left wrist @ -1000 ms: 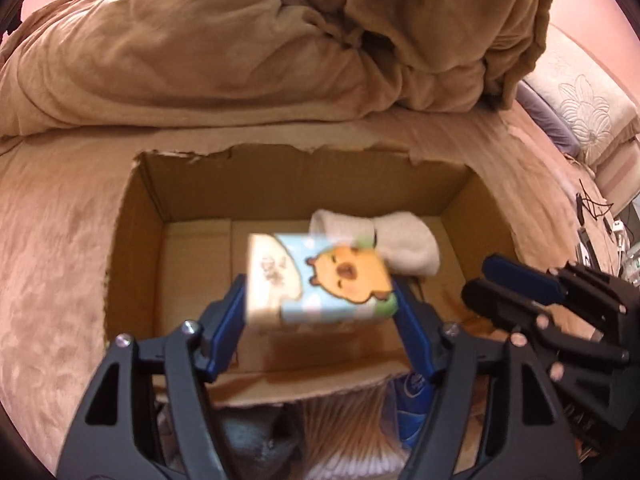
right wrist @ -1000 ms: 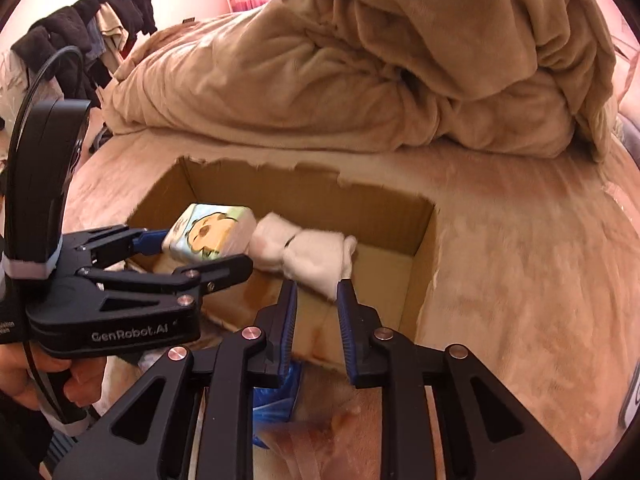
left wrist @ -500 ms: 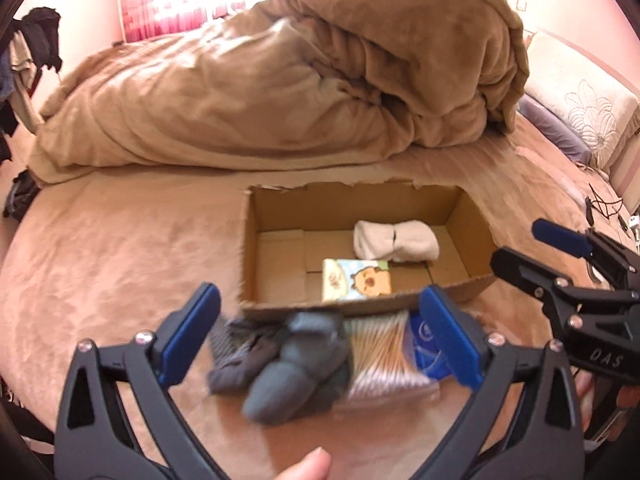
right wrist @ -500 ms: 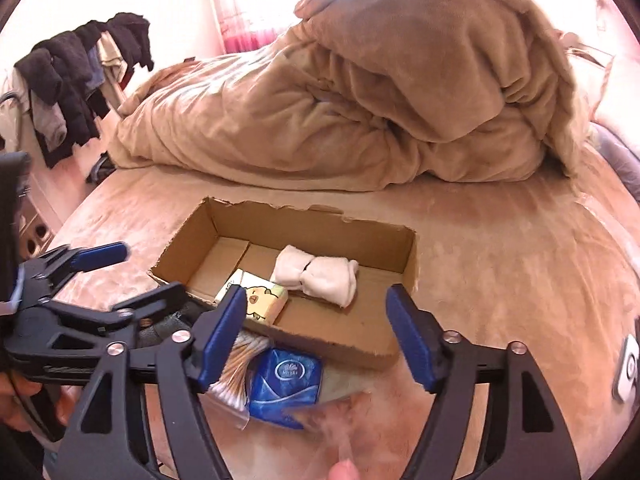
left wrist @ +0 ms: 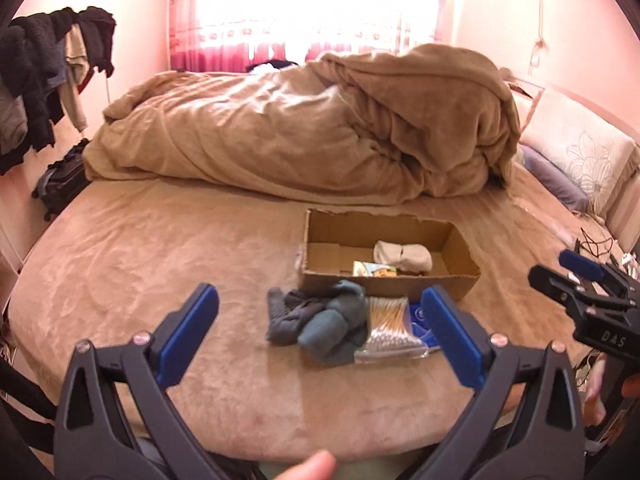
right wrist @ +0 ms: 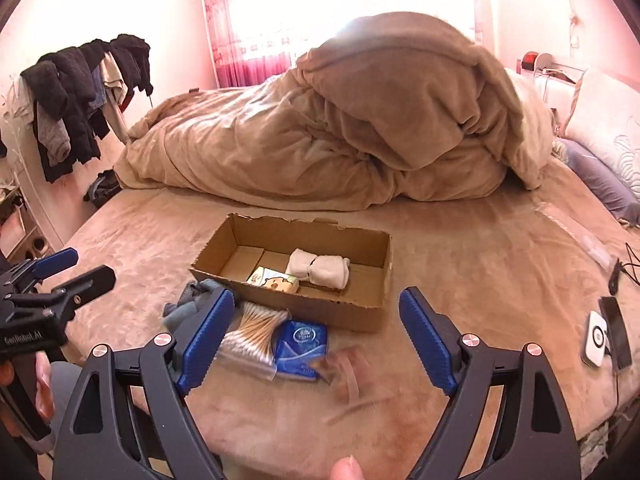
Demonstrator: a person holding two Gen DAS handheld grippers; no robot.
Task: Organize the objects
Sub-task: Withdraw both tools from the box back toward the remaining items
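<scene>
From the left wrist view, the near wall of the cardboard box hides the lower part of the small printed pack and the bottom of the white rolled socks. The blue packet at 3 o'clock from the cotton swabs is mostly covered by the left gripper's right finger. In the right wrist view, the grey socks are largely hidden behind the right gripper's left finger, and a blurred brownish thing at 5 o'clock from the blue packet cannot be identified. A fingertip is cut off by the bottom edge. The packet's print is too small to read.
</scene>
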